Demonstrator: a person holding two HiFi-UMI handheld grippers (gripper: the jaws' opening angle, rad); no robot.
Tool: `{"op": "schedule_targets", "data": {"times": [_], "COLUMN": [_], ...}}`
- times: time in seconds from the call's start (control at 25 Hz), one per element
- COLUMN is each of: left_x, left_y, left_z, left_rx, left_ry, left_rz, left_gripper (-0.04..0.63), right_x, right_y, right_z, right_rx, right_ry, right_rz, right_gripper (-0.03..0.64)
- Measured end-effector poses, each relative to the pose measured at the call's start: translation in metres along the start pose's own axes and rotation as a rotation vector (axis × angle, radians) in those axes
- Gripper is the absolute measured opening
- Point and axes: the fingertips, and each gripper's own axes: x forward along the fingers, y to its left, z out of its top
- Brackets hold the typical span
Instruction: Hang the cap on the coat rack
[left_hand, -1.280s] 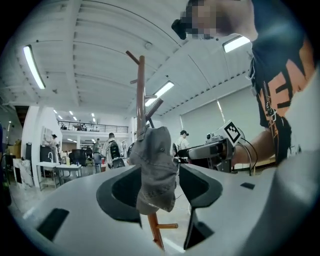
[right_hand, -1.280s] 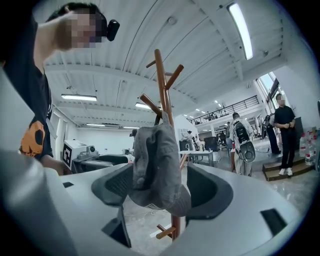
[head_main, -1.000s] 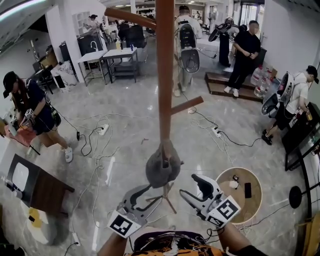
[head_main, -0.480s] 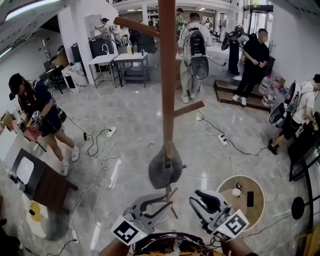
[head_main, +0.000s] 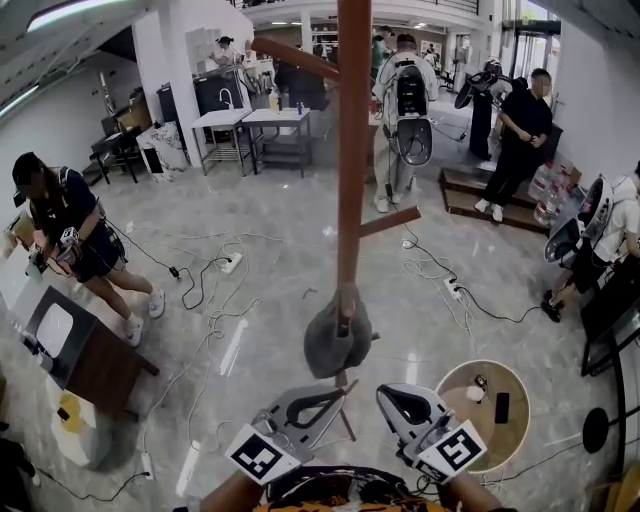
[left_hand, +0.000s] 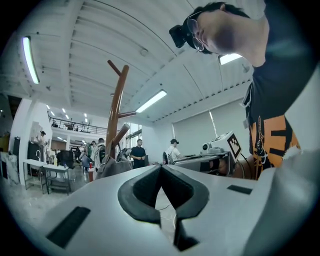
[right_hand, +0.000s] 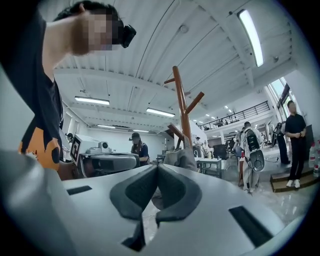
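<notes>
Two grippers, the left gripper and the right gripper, sit near the foot of the coat rack in the head view. Both are clear of the grey cap, which hangs on a low peg against the pole. The left gripper view shows dark pads just closed tip to tip on nothing, and the right gripper view shows the same; the cap's perch looks shallow to me, so a knock to the rack could drop it.
</notes>
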Motion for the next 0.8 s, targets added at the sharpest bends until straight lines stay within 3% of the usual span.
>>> {"op": "schedule_targets", "data": {"times": [0.8], "left_x": [-0.002], "left_y": [0.015], "left_z": [0.004], "left_rx": [0.022], "left_ry": [0.006], "left_rz": [0.032], "left_gripper": [0.023], "right_x": [0.013], "right_y": [0.002], "right_z": [-0.002], "right_rx": [0.019], "right_ry": [0.014], "right_rz": [0.04], "right_gripper": [0.014]}}
